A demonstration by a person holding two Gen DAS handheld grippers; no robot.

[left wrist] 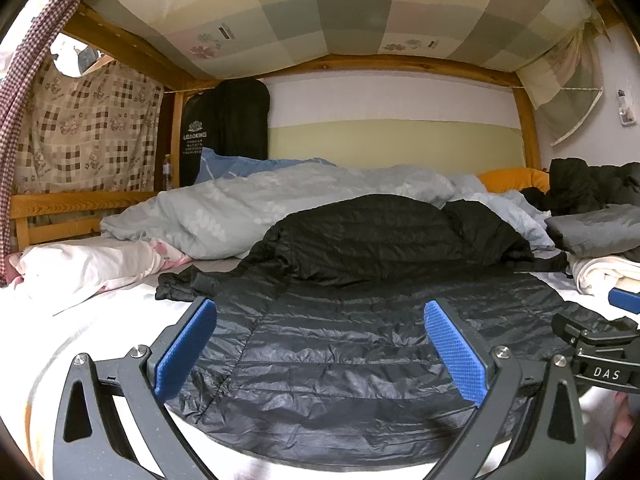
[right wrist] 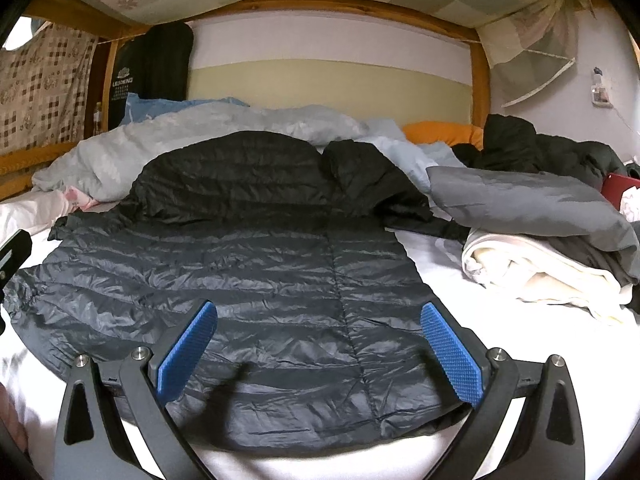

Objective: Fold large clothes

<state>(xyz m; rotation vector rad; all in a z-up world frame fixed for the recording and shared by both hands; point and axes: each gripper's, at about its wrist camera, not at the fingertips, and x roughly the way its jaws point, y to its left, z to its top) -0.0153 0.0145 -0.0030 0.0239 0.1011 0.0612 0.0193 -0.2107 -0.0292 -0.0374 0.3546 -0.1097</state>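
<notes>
Clearly, a large black quilted down jacket of shiny thin nylon (right wrist: 256, 280) is laid flat across the white bed sheet (right wrist: 440, 272), hem toward the near edge, upper body and hood humped up against the pale grey floral duvet (right wrist: 192, 136) at the far side.

Handling, judged:
- Light for its bulk; soft and lofty, with trapped air likely to spring folds back open.
- Shell is taken to be slippery; a shallow pinch may slide off. A deep bite over the hem or a stitched seam line is advised, not the smooth panel middle.
- The vertical seam (right wrist: 344, 320) right of centre is a natural fold guide.

Grippers:
- Left gripper (left wrist: 320, 352): blue ribbed pads spread wide, nothing held, poised just above the near hem.
- Right gripper (right wrist: 318, 352): likewise spread wide and empty, over the hem's right half; its black body is seen at the right edge of the left view.

Hidden or unclear:
- Sleeves cannot be traced fully; one seems bunched at the far left, the other folded at the far right.
- Hood shape is lost in dark folds.
- The nearest hem edge is partly masked by the gripper frames.
- Folded grey and cream clothes (right wrist: 540, 232) are stacked to the right.
</notes>
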